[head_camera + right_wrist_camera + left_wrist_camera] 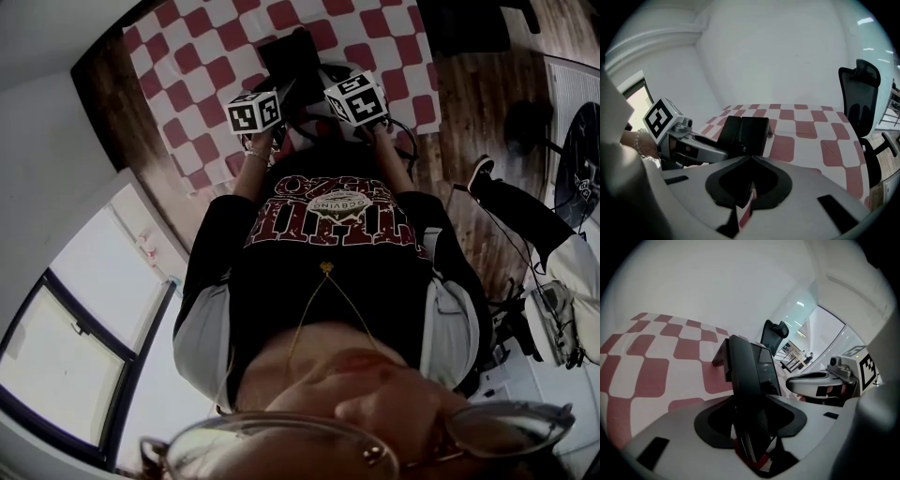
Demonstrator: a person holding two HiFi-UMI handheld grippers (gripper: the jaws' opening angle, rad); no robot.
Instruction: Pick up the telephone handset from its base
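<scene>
Gripping telephone handset point(745, 371) in left tongs point(751, 398); right tongs point(750, 158) clenched, tips touching.

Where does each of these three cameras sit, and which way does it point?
Head view: on the person's head, looking steeply down over their chest to the checked tablecloth.
Left gripper view: rides the left claw, looking along it at the handset it clamps.
Right gripper view: rides the right claw, shut, facing the phone; a wrist with bracelet shows left.
Shared: both gripper views show the phone and the other claw.
</scene>
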